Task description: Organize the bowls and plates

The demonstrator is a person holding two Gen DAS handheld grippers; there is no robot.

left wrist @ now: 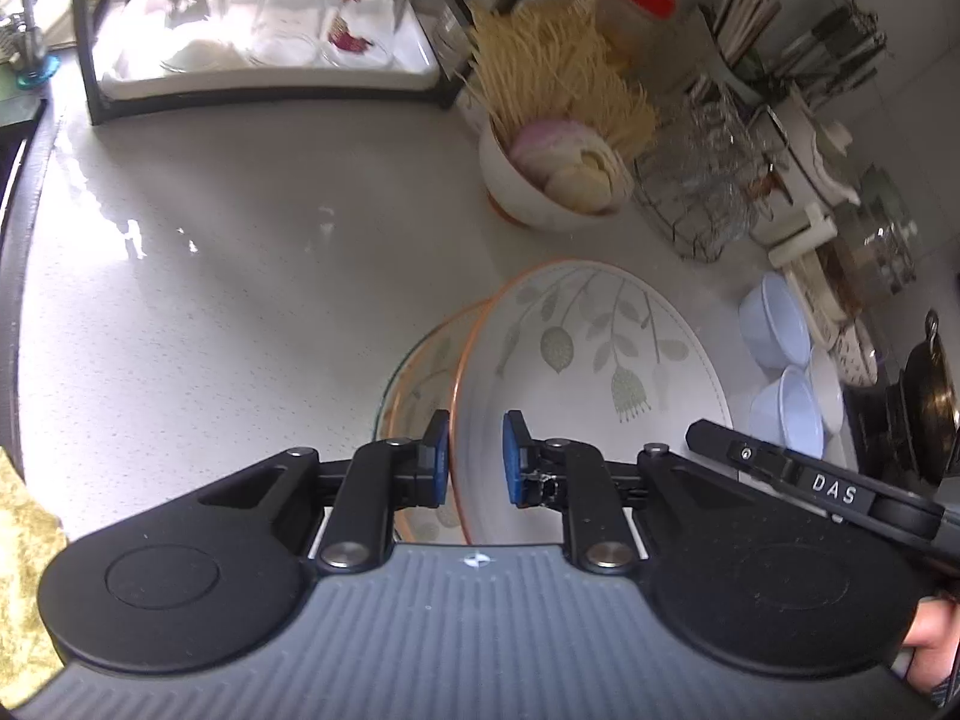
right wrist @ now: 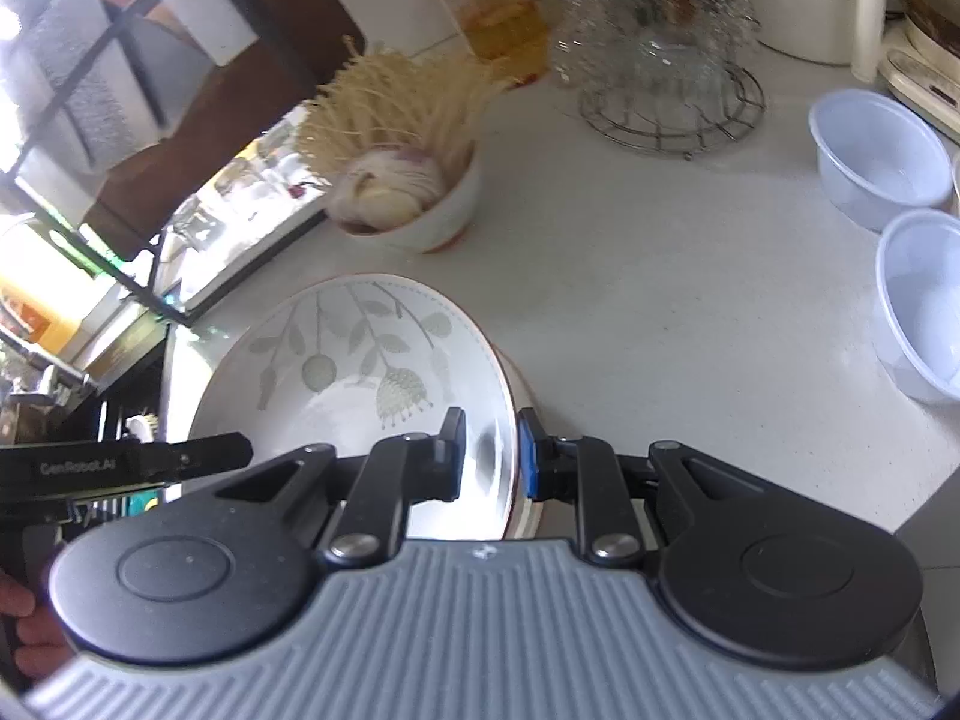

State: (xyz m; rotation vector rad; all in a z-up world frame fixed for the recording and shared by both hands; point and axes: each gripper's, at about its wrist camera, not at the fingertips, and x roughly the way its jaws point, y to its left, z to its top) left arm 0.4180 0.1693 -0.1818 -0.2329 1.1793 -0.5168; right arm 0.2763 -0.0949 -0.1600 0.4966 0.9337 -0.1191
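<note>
A pale speckled table (left wrist: pixel 240 276) holds a rack of upturned glasses (left wrist: pixel 264 18), a white bowl (left wrist: pixel 540 192) of garlic and dried noodles, and two blue plastic bowls (right wrist: pixel 900 204). Above it, a leaf-patterned plate (left wrist: pixel 600 348) is gripped at opposite rims: the left gripper (left wrist: pixel 477 456) is closed on one edge, the right gripper (right wrist: pixel 492 450) on the other. A second plate (left wrist: pixel 420 372) sits directly beneath, probably stacked and carried with it, though blur hides the contact.
</note>
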